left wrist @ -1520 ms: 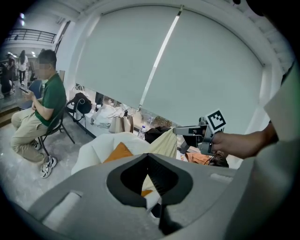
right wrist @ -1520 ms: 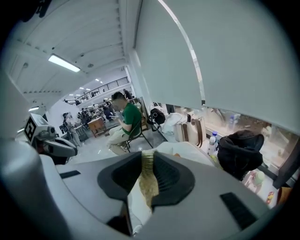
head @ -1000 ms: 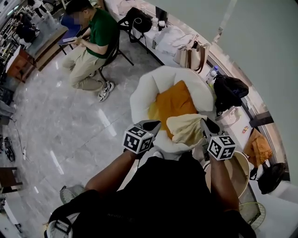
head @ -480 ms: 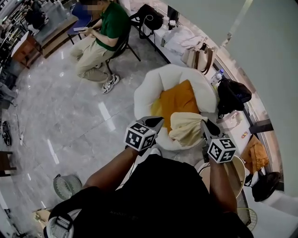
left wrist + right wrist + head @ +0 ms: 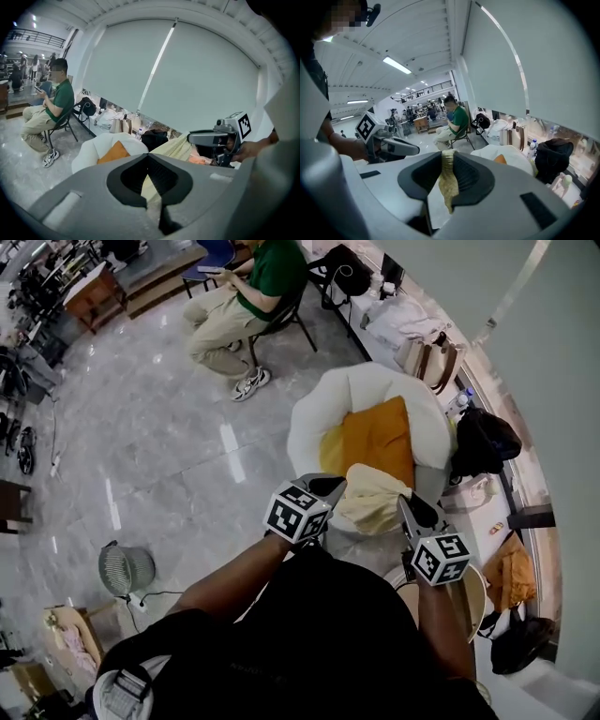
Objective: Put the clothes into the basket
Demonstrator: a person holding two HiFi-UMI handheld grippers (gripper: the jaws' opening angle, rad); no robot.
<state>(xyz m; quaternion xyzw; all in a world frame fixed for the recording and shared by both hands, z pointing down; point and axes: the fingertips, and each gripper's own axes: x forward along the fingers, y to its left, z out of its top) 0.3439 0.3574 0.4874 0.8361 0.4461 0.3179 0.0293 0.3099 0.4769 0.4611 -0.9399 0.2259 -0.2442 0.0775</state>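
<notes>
Cloth (image 5: 375, 501), pale yellow, is held up in the air between the two hand-held grippers. It hangs over the front edge of a white round armchair (image 5: 323, 418) with an orange cushion (image 5: 375, 437) on its seat. The left hand-held gripper (image 5: 330, 487) has its jaws pinched together on one edge of the cloth; in its own view a strip of the fabric runs down between the dark pads. The right hand-held gripper (image 5: 406, 505) is clamped on the other edge, with a bunched fold of fabric caught in the narrow gap between its jaws. The cloth sags a little between the two. The basket (image 5: 475, 598), round and beige, shows just beside the person's right arm, close to the armchair, and the cloth is not in it. A black bag (image 5: 483, 442) sits beyond the armchair on the right. Farther off, a person in a green shirt (image 5: 258, 277) sits on a chair. A small floor fan (image 5: 127, 568) stands on the grey tiled floor at the left.
</notes>
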